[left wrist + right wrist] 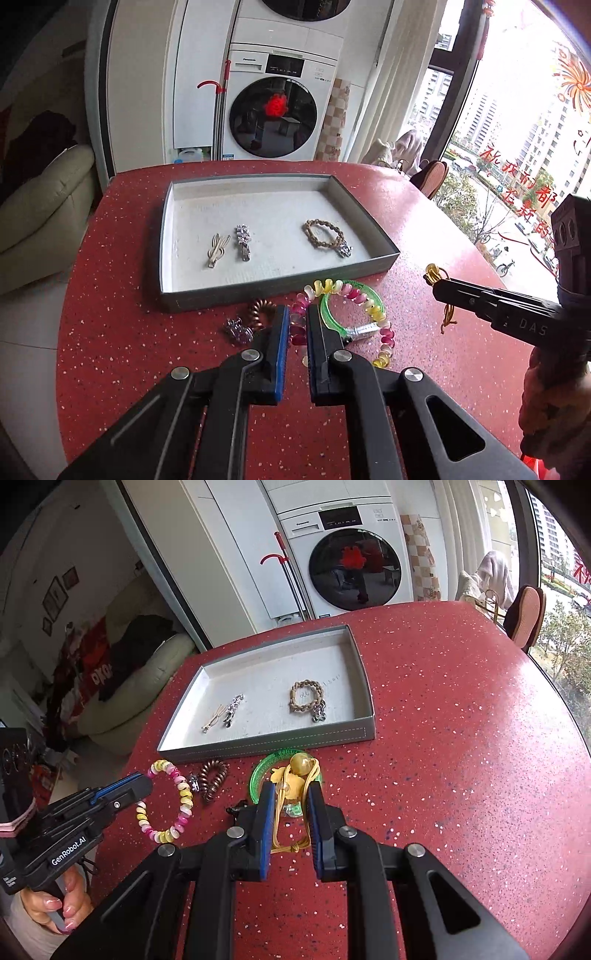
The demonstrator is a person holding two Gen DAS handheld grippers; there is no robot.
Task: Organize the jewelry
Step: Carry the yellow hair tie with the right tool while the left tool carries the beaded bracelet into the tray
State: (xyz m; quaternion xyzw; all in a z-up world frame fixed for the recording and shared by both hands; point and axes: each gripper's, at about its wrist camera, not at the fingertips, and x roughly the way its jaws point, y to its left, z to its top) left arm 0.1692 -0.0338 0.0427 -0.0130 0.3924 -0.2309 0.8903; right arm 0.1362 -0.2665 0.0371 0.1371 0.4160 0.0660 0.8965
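My left gripper (298, 308) is shut on a pink and yellow coil bracelet (386, 334), whose loop hangs off to the right of the fingers. In the right wrist view the same gripper (146, 781) holds that bracelet (184, 797) just above the table. My right gripper (291, 788) is shut on a yellow cord with an amber bead (299, 764). From the left wrist view, the cord (432, 271) dangles from its tip (437, 286). The grey tray (280, 286) holds a beige clip (217, 249), a rhinestone clip (243, 242) and a braided brown bracelet (323, 234).
On the red speckled table (443, 775), in front of the tray, lie a green bangle (258, 775), a brown coil tie (212, 779) and a small purple clip (238, 330). The table's curved edge runs close on the left. A washing machine (273, 110) stands behind.
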